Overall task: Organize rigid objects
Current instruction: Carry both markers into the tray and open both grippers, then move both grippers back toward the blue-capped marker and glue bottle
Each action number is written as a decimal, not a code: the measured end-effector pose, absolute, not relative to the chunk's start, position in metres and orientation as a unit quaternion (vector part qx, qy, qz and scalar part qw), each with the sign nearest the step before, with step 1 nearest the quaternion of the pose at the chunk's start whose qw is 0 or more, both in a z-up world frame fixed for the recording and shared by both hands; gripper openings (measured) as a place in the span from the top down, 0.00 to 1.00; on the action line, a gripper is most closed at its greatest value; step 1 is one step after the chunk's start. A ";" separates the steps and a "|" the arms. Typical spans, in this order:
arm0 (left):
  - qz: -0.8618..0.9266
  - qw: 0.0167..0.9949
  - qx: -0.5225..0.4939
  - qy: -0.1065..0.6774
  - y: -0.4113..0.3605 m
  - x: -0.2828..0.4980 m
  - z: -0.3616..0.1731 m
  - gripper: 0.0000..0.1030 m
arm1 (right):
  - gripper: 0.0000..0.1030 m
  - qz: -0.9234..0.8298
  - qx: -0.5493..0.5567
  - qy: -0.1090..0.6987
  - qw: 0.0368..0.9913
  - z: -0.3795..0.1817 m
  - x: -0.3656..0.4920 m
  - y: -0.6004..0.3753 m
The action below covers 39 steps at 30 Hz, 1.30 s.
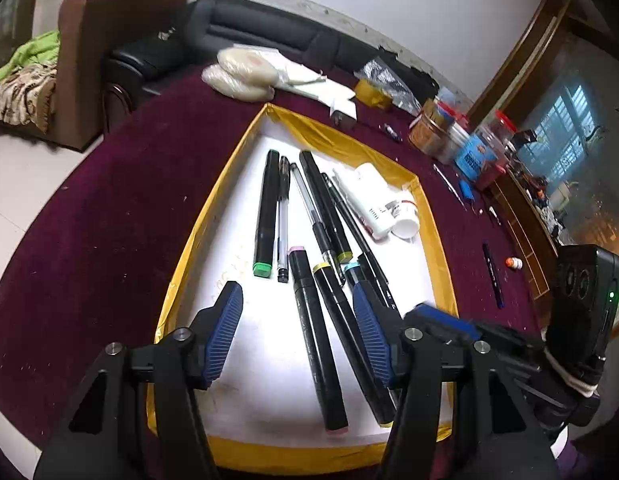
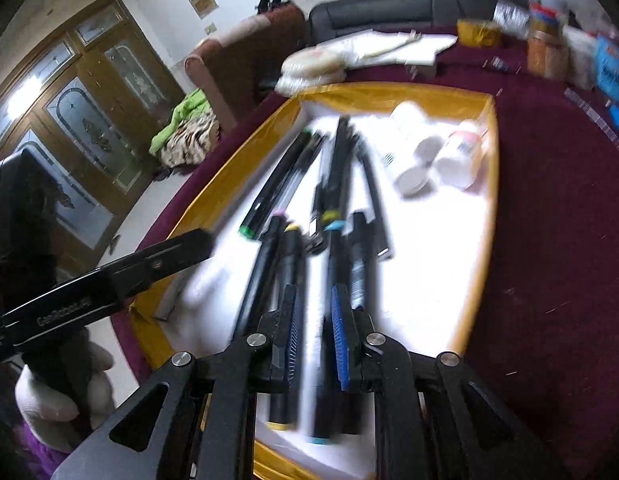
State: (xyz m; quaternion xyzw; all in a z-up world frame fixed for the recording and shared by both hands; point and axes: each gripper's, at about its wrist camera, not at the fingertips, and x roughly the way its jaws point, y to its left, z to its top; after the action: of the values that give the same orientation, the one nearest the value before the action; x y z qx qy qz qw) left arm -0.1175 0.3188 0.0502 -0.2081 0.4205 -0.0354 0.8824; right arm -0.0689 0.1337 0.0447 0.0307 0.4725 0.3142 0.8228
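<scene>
Blue ribbed pads fill the foreground of the left wrist view, where the left gripper (image 1: 297, 332) hangs wide open with nothing between its fingers, poised over the near end of the pink-capped marker (image 1: 315, 336) and the yellow-banded marker (image 1: 349, 336). Both lie inside the yellow-walled tray (image 1: 213, 216), on its white floor, along with the green-capped marker (image 1: 265, 212), a clear-barrelled pen (image 1: 283, 216) and the white bottles (image 1: 379, 200) at the far right corner.

Over on the other side, the right gripper (image 2: 313, 334) shows a narrow gap between its pads. The picture is smeared with motion, and whether the blue-capped marker (image 2: 329, 320) running under that gap is actually pinched cannot be told. One more pen (image 1: 492, 276) lies outside the tray on the maroon cloth (image 1: 89, 240).

Judging the step: the pens are being gathered side by side. These barrels are smooth, hard, glossy plastic, round or softly squared, so they will roll and skid on the slick white floor. A good pick would straddle a single barrel across its middle, pads square to its length, and close gently. The markers lie touching or crossing, so the neighbour could easily be dragged along.
</scene>
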 end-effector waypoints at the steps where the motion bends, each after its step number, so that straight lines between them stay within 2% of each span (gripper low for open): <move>1: -0.029 0.885 -0.207 0.415 0.318 -0.120 0.053 0.46 | 0.80 0.306 0.025 0.462 0.832 0.048 -0.069 0.128; 4: -0.017 0.891 -0.206 0.405 0.314 -0.125 0.058 0.45 | 0.63 0.266 0.007 0.429 0.863 0.058 -0.067 0.108; 5: -0.013 0.892 -0.205 0.403 0.313 -0.125 0.059 0.45 | 0.61 0.251 0.004 0.418 0.873 0.061 -0.066 0.100; 13: -0.005 0.896 -0.180 0.406 0.285 -0.122 0.061 0.45 | 0.59 0.161 0.003 0.372 0.914 0.079 -0.062 0.033; 17: -0.014 0.895 -0.169 0.413 0.265 -0.119 0.061 0.45 | 0.51 0.135 0.003 0.361 0.923 0.083 -0.061 0.009; 39: -0.069 0.886 -0.091 0.450 0.163 -0.102 0.064 0.46 | 0.51 0.073 0.015 0.371 0.926 0.070 -0.048 -0.070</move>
State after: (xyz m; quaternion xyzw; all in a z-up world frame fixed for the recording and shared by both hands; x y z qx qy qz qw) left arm -0.1024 0.1632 0.0644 -0.0910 0.4504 -0.0688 0.8855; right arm -0.0477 -0.0704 0.0701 0.0150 0.3709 0.0727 0.9257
